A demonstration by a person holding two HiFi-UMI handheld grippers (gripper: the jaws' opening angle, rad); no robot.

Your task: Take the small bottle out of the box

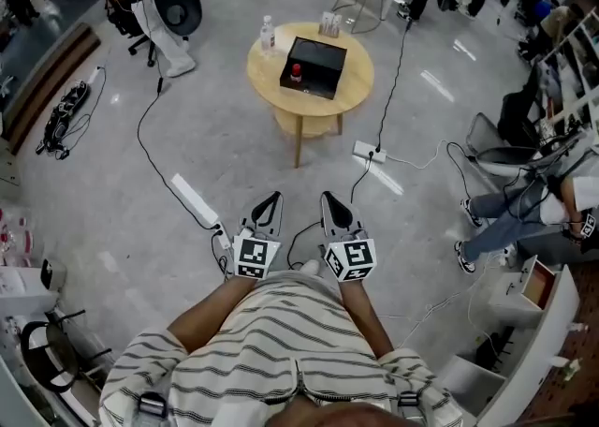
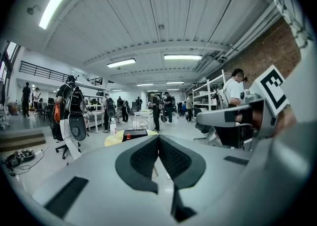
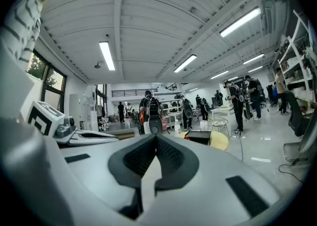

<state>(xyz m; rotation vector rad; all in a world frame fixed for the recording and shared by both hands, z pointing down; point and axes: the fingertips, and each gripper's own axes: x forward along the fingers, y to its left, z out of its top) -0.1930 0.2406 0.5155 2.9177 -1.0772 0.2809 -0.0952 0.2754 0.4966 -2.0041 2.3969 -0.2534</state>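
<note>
Head view: left gripper [image 1: 275,198] and right gripper [image 1: 328,197] closed, empty, held near body, well apart from round table [image 1: 354,72]. On it, black box [image 1: 318,58] with small bottle [image 1: 296,72] upright inside, water bottle [image 1: 268,35] beside. Power strip [image 1: 194,198] and cables [image 1: 148,139] on floor between.
Left gripper view: jaws together, box far ahead.
Right gripper view: likewise shut, box right of centre.

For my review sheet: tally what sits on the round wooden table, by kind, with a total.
Black box: 1
Bottles: 2 (small red-capped bottle inside the box, clear bottle standing left of it)
Clear item behind the box, too small to identify: 1
Total: 4
</note>
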